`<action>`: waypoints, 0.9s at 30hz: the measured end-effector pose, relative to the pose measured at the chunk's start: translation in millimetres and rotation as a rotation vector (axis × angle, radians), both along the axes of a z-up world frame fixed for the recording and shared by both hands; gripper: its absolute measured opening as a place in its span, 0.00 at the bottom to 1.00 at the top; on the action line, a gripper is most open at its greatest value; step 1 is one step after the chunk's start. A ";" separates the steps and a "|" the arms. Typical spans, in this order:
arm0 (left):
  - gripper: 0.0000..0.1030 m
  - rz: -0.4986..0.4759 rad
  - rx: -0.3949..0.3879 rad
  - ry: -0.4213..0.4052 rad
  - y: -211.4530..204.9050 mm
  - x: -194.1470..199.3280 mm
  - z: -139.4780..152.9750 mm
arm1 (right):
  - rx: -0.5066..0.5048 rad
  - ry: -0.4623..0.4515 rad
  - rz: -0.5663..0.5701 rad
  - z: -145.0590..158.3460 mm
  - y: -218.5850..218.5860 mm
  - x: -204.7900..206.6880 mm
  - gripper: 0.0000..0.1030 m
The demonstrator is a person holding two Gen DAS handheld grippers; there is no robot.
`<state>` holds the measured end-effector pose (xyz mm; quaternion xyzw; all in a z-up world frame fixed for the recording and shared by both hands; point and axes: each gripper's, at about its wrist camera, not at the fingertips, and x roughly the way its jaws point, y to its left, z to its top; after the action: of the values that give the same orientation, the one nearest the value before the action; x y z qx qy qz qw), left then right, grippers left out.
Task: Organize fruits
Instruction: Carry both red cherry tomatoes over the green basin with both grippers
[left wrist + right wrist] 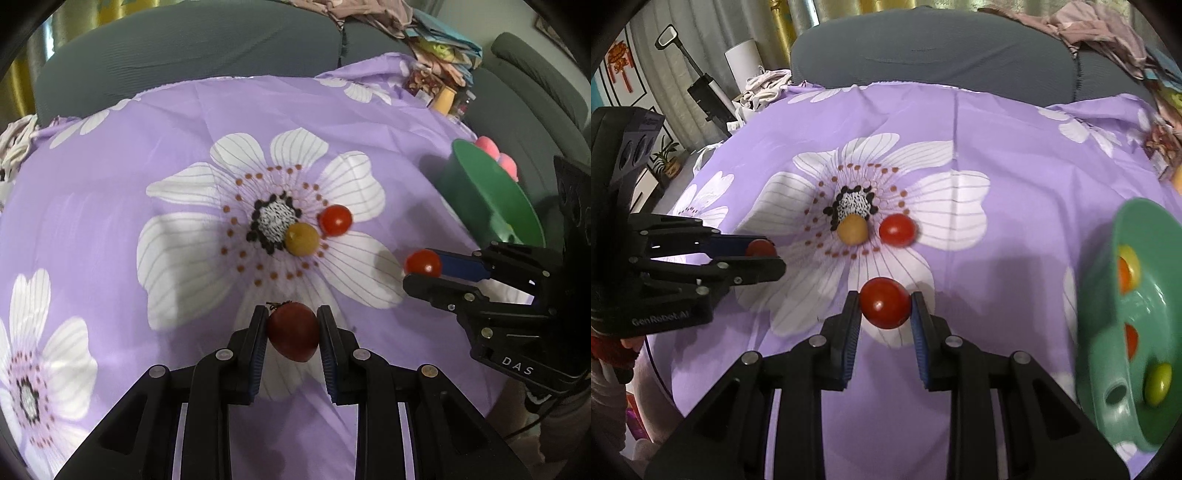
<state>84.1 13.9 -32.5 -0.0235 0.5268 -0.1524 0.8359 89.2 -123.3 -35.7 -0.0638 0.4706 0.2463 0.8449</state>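
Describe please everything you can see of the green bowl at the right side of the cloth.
The green bowl looks like smooth plastic, round, with a wide rim. It sits on the purple flowered cloth near its right edge. The right wrist view looks into it from the side, so whether it is tilted is unclear. Inside lie several small fruits: an orange one, a red one and a yellow-green one. The wall has a small round hole. Neither tool touches it.

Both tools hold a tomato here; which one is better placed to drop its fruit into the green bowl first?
Right. The right tool, shut on a red tomato, has the green bowl close at its side. The left tool, gripping the darker tomato, sits farther away, with the right tool between it and the bowl.
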 end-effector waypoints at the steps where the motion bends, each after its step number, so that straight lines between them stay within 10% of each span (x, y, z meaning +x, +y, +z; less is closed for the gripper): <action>1: 0.26 0.003 -0.001 -0.001 -0.9 -2.2 1.2 | 0.002 -0.003 -0.003 1.3 -1.9 -2.6 0.26; 27: 0.26 -0.055 0.021 -0.103 -49.5 -49.2 51.1 | 0.081 -0.140 -0.065 48.7 -49.9 -66.5 0.26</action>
<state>34.8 -35.6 18.6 0.0075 0.4852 -0.1708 0.8575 22.7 -173.2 13.0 -0.0312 0.4020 0.2325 0.8851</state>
